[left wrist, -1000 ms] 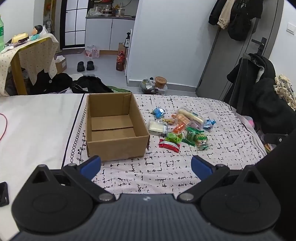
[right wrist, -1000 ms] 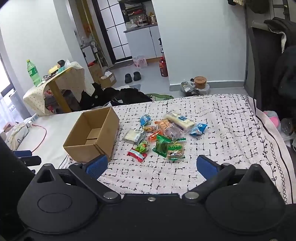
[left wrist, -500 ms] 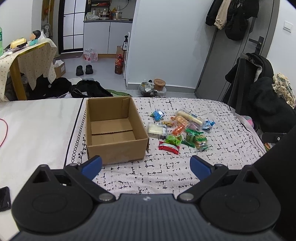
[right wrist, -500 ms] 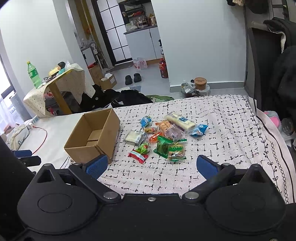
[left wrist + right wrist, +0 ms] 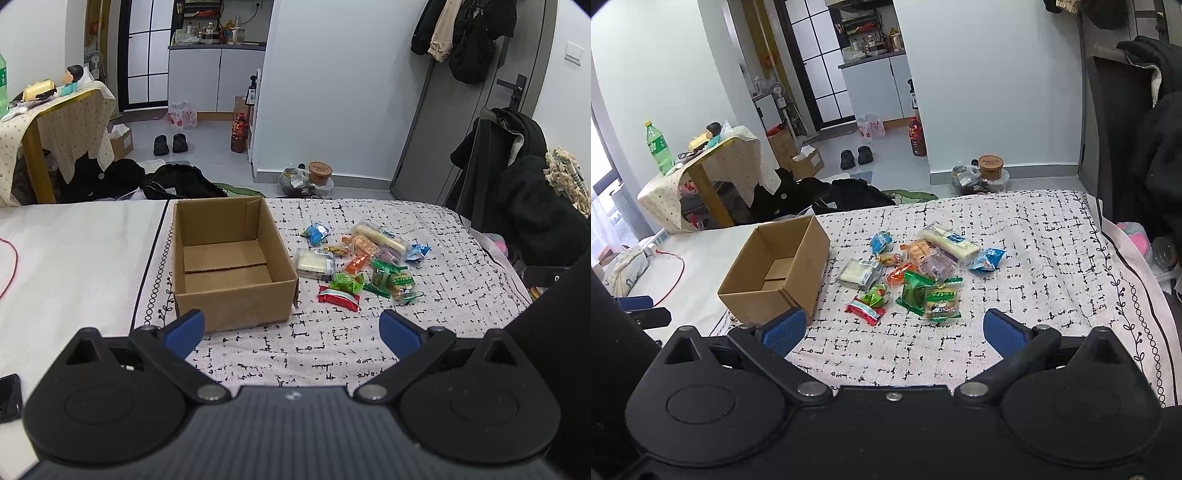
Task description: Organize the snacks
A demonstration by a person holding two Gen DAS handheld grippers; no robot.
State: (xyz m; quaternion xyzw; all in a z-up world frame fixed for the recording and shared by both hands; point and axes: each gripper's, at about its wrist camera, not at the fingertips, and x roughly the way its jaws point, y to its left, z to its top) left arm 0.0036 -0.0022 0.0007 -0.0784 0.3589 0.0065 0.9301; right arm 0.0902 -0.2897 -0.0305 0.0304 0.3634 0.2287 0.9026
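Both hand-held grippers, left (image 5: 291,328) and right (image 5: 894,328), wide, empty; box (image 5: 768,295) partly hides behind right fingertip.

Phone (image 5: 8,398) cut off at left edge

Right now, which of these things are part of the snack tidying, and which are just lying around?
Part of the job:
cardboard box, empty
snack packets piled beside it
left gripper and right gripper, both open

Just lying about:
green bottle
slippers
black phone
red cable
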